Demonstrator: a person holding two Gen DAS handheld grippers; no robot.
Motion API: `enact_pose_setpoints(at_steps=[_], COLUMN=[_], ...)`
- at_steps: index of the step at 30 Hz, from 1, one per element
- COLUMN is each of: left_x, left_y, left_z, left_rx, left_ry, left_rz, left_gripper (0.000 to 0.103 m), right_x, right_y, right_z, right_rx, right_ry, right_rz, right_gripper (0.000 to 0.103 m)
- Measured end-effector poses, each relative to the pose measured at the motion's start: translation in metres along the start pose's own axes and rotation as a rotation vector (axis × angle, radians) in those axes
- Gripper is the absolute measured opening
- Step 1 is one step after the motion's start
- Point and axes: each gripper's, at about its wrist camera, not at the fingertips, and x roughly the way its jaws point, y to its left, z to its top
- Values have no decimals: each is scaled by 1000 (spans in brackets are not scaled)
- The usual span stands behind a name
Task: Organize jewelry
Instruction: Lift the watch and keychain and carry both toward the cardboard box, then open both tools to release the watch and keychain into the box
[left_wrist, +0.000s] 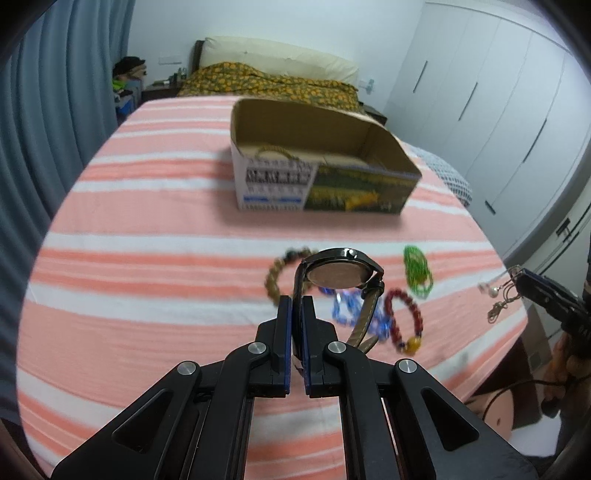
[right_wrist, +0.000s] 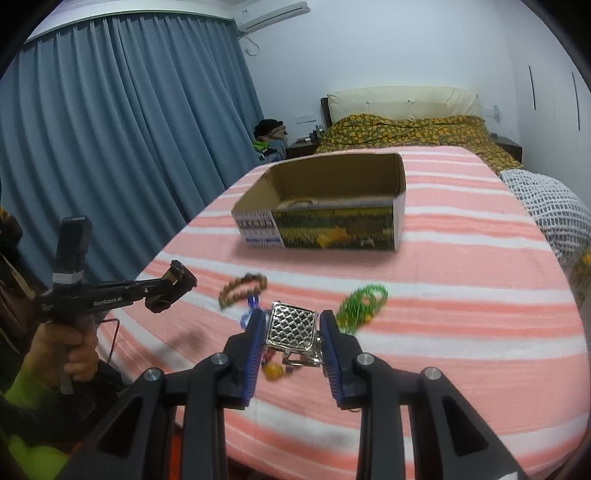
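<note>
My left gripper is shut on the strap of a dark wristwatch, held above the striped bedspread. On the bedspread beneath lie a brown bead bracelet, a blue bracelet, a red bead bracelet and a green bracelet. My right gripper is shut on a silver lattice pendant, whose chain dangles below it. An open cardboard box stands further back with a pale bracelet inside. The left gripper with the watch shows at the left of the right wrist view.
A blue curtain hangs along the bed's left side. White wardrobe doors stand to the right. A yellow flowered quilt and a checked cloth lie at the far end. A hand grips the left handle.
</note>
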Motion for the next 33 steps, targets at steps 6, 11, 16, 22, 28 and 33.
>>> enact_pose_setpoints(at_steps=[6,11,16,22,28,33], left_x=[-5,-7,-1,25,69,103], left_y=[11,12,12,17,20,17], left_z=[33,66,104,150,180,195], left_rx=[0,22,39,54,58,65], left_ry=[-25,-52,-63,-48,15,60], left_rz=[12,15,5,9,11,23], left_gripper=[3,3,3,3,3,3], right_x=[5,11,25,55,108,151], right_y=[-3,-8,-20,-34,-61,-74], right_z=[34,66,109,153,188,199], right_rx=[-1,-3,25,32,69,72], right_ry=[-25,-41,-42,-24,65,141], right_rz=[18,38,49,30,-5,-52], right_gripper=[31,31,31,31,31,31])
